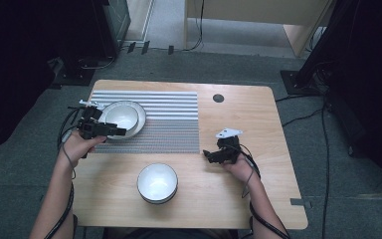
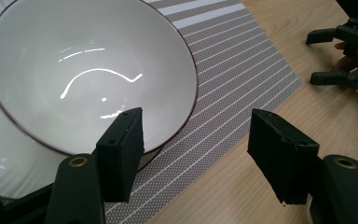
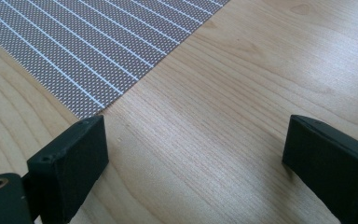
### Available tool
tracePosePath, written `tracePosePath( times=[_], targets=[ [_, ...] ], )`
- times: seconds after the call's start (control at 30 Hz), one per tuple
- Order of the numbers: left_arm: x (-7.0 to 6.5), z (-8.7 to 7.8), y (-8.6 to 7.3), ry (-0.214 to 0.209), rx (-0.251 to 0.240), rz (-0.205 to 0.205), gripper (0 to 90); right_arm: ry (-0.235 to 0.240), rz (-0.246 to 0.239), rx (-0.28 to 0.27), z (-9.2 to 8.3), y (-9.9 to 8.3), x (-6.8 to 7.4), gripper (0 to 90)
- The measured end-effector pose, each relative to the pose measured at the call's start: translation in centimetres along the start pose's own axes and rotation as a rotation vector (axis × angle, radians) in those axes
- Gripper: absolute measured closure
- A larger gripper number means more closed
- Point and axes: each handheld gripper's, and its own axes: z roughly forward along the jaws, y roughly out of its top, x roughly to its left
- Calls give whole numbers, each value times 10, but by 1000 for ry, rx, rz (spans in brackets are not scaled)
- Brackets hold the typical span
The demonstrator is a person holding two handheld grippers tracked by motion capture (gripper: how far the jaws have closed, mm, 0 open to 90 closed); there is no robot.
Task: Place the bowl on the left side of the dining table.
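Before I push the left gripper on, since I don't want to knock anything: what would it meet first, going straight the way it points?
Most likely the white bowl on the plate: the left gripper stands open with the rim at one jaw.

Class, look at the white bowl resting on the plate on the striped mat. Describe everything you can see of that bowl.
The bowl is round, glossy and white, seemingly ceramic, with a thin dark line along its rim. It is empty and upright, sitting on a white plate at the left end of the striped placemat. The left gripper is at its near rim, jaws open; whether one jaw touches the rim is unclear.
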Motion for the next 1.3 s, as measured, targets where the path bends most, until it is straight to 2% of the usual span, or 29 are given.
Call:
tracePosePath(
  times=[0.33, 0.6, 0.77, 1.03, 1.3],
  targets=[
    [-18, 16, 3, -28, 1, 75, 346, 0, 0, 0, 0, 0, 0, 62],
    [-27, 26, 3, -42, 22, 98, 345, 0, 0, 0, 0, 0, 0, 61],
    [-33, 38, 2, -61, 38, 127, 342, 0, 0, 0, 0, 0, 0, 62],
    [-39, 50, 0, -82, 50, 151, 340, 0, -2, -1, 0, 0, 0, 61],
    [-42, 60, -3, -85, 59, 180, 333, 0, 2, 1, 0, 0, 0, 61]
  ],
)
